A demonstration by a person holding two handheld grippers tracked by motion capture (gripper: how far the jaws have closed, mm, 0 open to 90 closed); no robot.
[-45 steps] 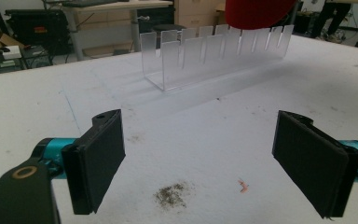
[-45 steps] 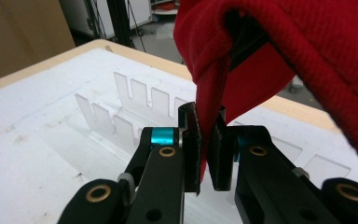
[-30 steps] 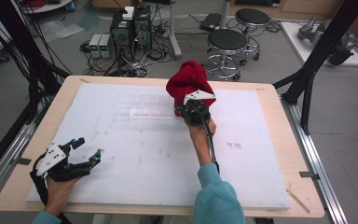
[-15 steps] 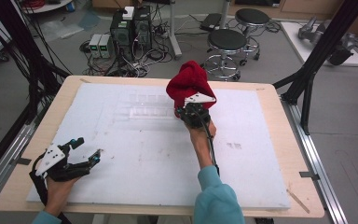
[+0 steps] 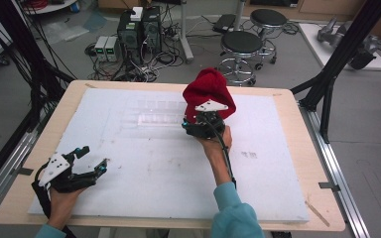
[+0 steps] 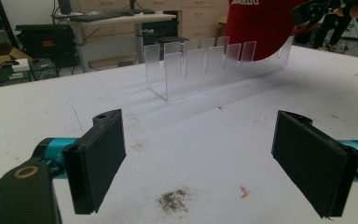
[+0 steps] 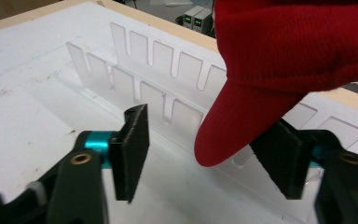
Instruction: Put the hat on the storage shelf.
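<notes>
A red knit cap (image 5: pixel 208 89) hangs over the right end of a clear slotted acrylic rack (image 5: pixel 149 114) at the far middle of the white board. My right gripper (image 5: pixel 203 121) sits right under and against the cap. In the right gripper view its jaws stand open (image 7: pixel 205 149), and a fold of the red cap (image 7: pixel 284 56) droops between them near the right pad, with the rack (image 7: pixel 140 70) just beyond. My left gripper (image 5: pixel 95 157) rests open at the near left, holding nothing (image 6: pixel 200 163). From there the rack (image 6: pixel 200 70) and the cap (image 6: pixel 261 28) lie far ahead.
The white foam board (image 5: pixel 154 173) lies on a wooden table with a raised rim (image 5: pixel 287 99). Black frame posts (image 5: pixel 337 59) stand at the table's corners. Stools and computer boxes sit on the floor beyond the far edge.
The right gripper and the red cap have drifted slightly right and toward me. The left gripper has stayed in place, still open.
</notes>
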